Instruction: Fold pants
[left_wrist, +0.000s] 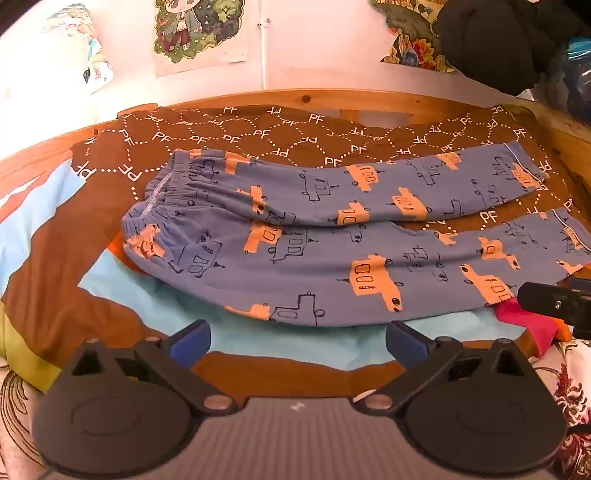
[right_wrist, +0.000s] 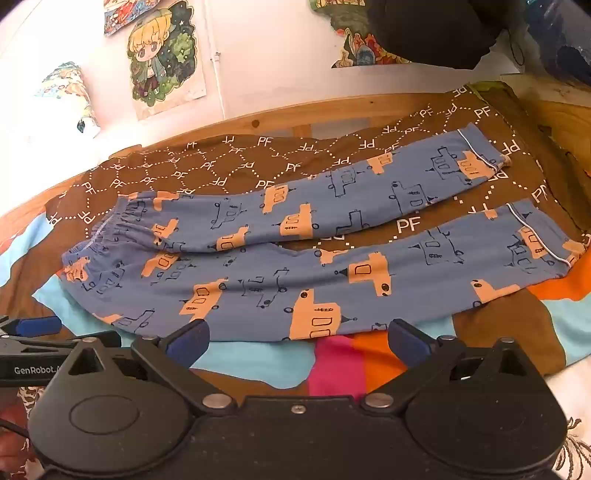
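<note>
Blue pants with an orange and dark car print lie flat on a brown patterned blanket, waistband at the left, both legs spread apart to the right. They also show in the right wrist view. My left gripper is open and empty, just short of the near edge of the pants. My right gripper is open and empty at the near edge of the lower leg. The right gripper's tip shows at the right of the left wrist view.
A wooden bed frame runs behind the blanket. Cartoon posters hang on the white wall. A dark bundle sits at the back right. A floral cover lies at the near right.
</note>
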